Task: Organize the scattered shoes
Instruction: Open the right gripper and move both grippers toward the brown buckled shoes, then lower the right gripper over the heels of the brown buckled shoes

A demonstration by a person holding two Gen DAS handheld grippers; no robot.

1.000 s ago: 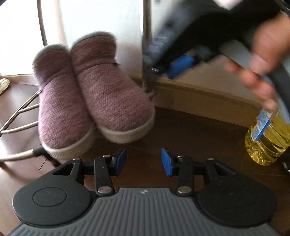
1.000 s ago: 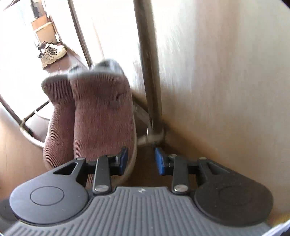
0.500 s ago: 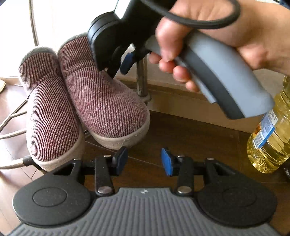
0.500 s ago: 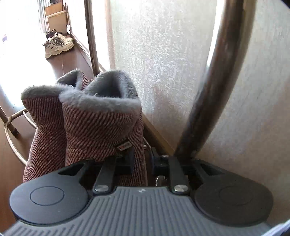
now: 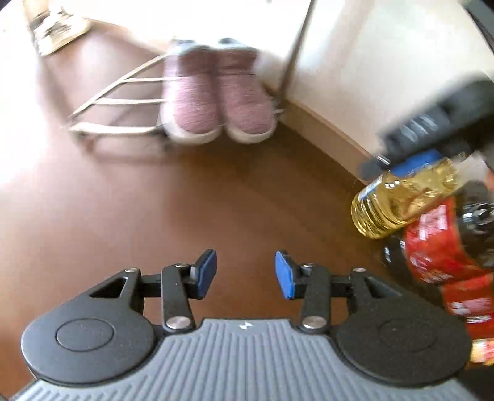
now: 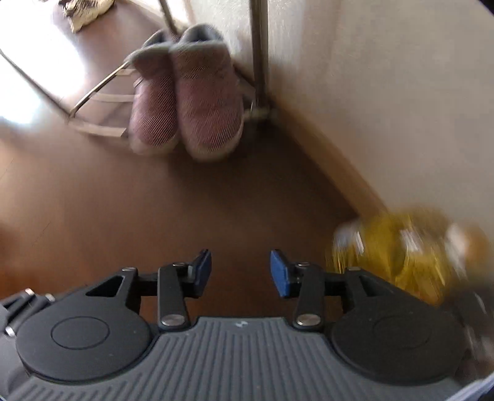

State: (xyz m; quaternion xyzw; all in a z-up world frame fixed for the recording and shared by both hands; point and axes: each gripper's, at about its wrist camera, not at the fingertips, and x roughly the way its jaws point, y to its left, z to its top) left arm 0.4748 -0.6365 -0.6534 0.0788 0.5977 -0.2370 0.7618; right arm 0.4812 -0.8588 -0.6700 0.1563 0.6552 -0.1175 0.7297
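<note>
- Both views are smeared by motion, so we read only coarse shapes; the far end of the metal shoe rack (image 5: 123, 101) dissolves into glare from the bright floor.
- The pair of maroon slipper boots (image 5: 216, 98) sits side by side on the rack's right end, toes over its front rail, beside the upright post (image 6: 259, 55) in the corner where the wall meets the floor (image 5: 154, 200). Their grey cuffs are blurred.
- A pale sneaker (image 6: 86, 12) is cut off by the top edge of the right wrist view; we cannot make out its details.
- The oil bottle (image 5: 401, 200) stands by the baseboard to the right, partly covered by the right gripper (image 5: 407, 160); a red-labelled dark bottle (image 5: 447, 259) next to it is cut off by the frame.
- In the right wrist view the oil bottle is only a yellow smear.
- The left gripper (image 5: 245, 274) points steeply down at bare floor; its jaws are opening, with nothing between them.
- The right gripper's own view shows it facing down at the floor, jaws opening and empty, well apart from the boots.
- We see almost nothing of the hands holding the tools.
</note>
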